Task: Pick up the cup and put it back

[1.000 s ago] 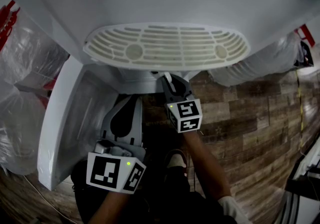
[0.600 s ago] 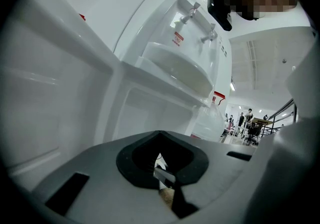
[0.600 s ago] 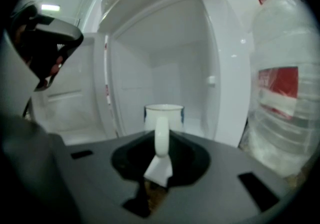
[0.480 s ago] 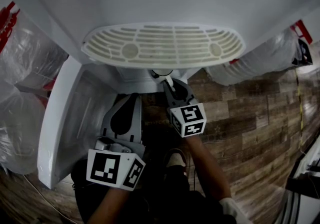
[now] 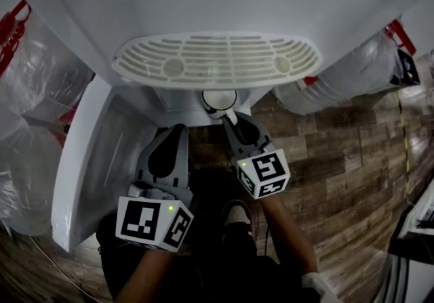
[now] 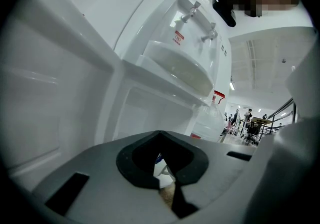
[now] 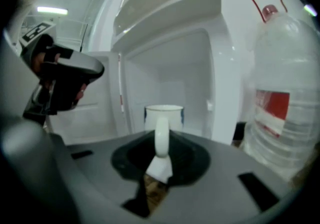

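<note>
A white cup [image 5: 219, 99] with a blue mark hangs just outside the open lower compartment [image 7: 185, 82] of a white water dispenser. My right gripper [image 5: 229, 116] is shut on the cup's handle [image 7: 161, 138], and the cup [image 7: 163, 117] stands upright beyond the jaws. The left gripper [image 5: 178, 129] is lower left by the open cabinet door [image 5: 88, 166]. Its fingers meet at the tips with nothing between them. In the right gripper view the left gripper [image 7: 65, 80] shows at the left.
The dispenser's slotted drip tray [image 5: 217, 61] juts out above the cup. A large water bottle [image 7: 285, 113] stands to the right of the dispenser, and wrapped bottles [image 5: 34, 71] stand to its left. The floor [image 5: 352, 159] is wood-patterned.
My right gripper has drawn back from under the drip tray with the cup, so the cup's rim now shows in the head view. The left gripper has stayed put.
</note>
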### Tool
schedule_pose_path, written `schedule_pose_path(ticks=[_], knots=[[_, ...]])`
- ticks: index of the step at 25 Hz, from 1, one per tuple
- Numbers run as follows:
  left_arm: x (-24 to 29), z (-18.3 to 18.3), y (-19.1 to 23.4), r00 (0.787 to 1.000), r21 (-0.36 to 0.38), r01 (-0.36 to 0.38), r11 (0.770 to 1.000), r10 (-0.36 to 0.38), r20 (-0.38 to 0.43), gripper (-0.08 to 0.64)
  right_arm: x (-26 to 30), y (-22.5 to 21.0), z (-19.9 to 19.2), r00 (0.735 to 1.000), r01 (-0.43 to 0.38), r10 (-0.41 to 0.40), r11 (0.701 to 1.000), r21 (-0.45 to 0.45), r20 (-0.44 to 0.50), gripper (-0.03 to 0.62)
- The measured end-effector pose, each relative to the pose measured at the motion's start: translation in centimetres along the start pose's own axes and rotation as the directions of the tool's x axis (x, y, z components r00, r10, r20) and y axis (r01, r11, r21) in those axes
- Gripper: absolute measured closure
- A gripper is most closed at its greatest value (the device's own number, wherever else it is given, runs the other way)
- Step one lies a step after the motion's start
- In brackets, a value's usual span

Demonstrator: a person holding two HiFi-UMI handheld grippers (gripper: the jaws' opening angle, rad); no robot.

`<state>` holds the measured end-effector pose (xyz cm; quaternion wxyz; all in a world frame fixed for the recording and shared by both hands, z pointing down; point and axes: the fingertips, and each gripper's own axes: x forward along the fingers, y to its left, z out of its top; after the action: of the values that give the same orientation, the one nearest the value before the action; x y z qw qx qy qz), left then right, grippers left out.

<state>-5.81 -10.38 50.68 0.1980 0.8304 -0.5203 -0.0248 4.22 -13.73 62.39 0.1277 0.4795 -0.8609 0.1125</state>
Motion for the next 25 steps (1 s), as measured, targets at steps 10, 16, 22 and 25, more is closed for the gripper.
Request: schedule_pose_path(ticks=[10,16,22,25], knots=[[-0.3,0.2,0.3,1.000,0.019,0.009,1.000,-0.009,-0.001,0.554,-3.9,2.4,2.7,0.997,-0.075,0.074,0.997,0.022,0.034,0.520],[-0.3,0.7,-0.7,0.999,0.063,0.033,0.997,-0.033,0.010,0.554,-5.8,3.6,4.5,0.996,-0.082,0.081,0.997,0.016,0.044,0.522],[-0.3,1.6,-1.7,0.998,0.115,0.052,0.992,-0.055,0.022,0.554,-8.0,4.3,6.9,0.993,-0.097,0.097,0.995,0.000,0.069,0.520],[-0.2,1.7,-1.9,0.998,0.118,0.060,0.991,-0.063,0.022,0.554,-8.9,4.7,8.0,0.991,-0.107,0.108,0.994,-0.018,0.085,0.520]])
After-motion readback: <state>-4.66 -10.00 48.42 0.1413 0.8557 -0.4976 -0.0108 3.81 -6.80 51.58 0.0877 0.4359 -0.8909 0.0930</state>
